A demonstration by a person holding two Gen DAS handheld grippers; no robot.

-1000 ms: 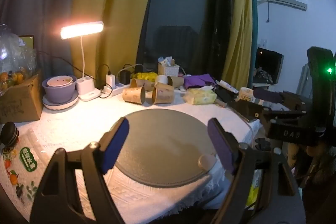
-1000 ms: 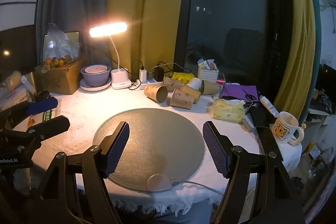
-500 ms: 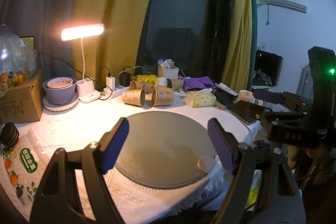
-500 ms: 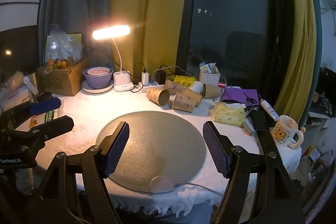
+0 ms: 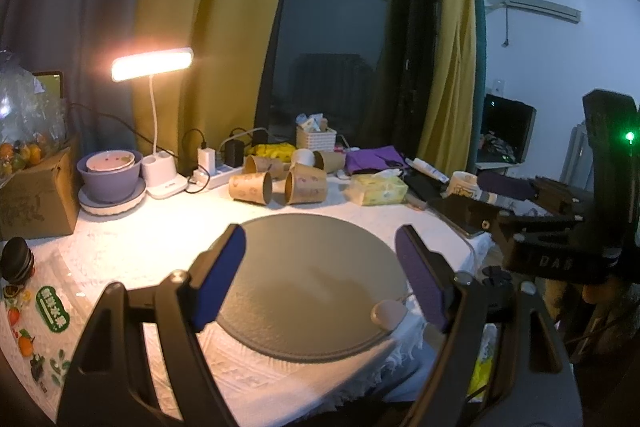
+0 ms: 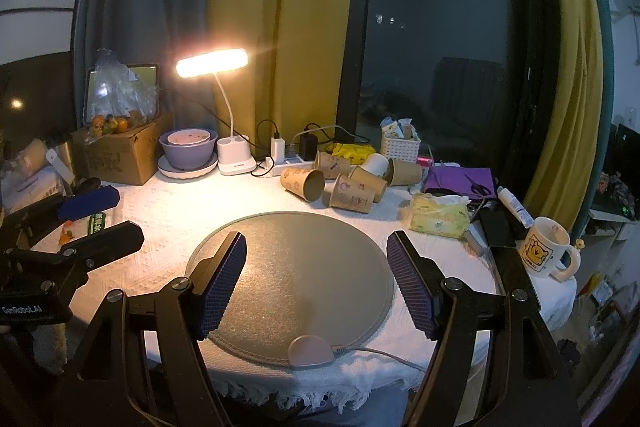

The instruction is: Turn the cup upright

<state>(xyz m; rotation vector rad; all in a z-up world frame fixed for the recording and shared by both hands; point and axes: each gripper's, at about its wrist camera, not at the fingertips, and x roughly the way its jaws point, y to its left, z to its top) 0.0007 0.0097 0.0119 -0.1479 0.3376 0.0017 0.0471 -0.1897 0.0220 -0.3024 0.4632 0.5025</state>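
Several brown paper cups lie on their sides at the back of the round table, behind a grey round mat point(image 6: 296, 267). The nearest ones are a cup with its mouth toward me point(image 6: 303, 183) and one beside it point(image 6: 352, 194); the same pair shows in the left wrist view, left cup point(image 5: 251, 187) and right cup point(image 5: 305, 183). My left gripper point(image 5: 320, 279) is open and empty above the mat's front. My right gripper point(image 6: 316, 281) is open and empty, also over the mat. Each gripper shows at the edge of the other's view.
A lit desk lamp point(image 6: 212, 63), a purple bowl on a plate point(image 6: 188, 149), a cardboard box point(image 6: 120, 155), a power strip point(image 6: 288, 161), a yellow tissue pack point(image 6: 438, 217), a purple cloth point(image 6: 460, 179) and a bear mug point(image 6: 544, 247) ring the table. A white basket point(image 6: 400, 145) stands behind the cups.
Both views have risen and drawn back slightly from the table. Both grippers stay open and empty. The cups have not moved.
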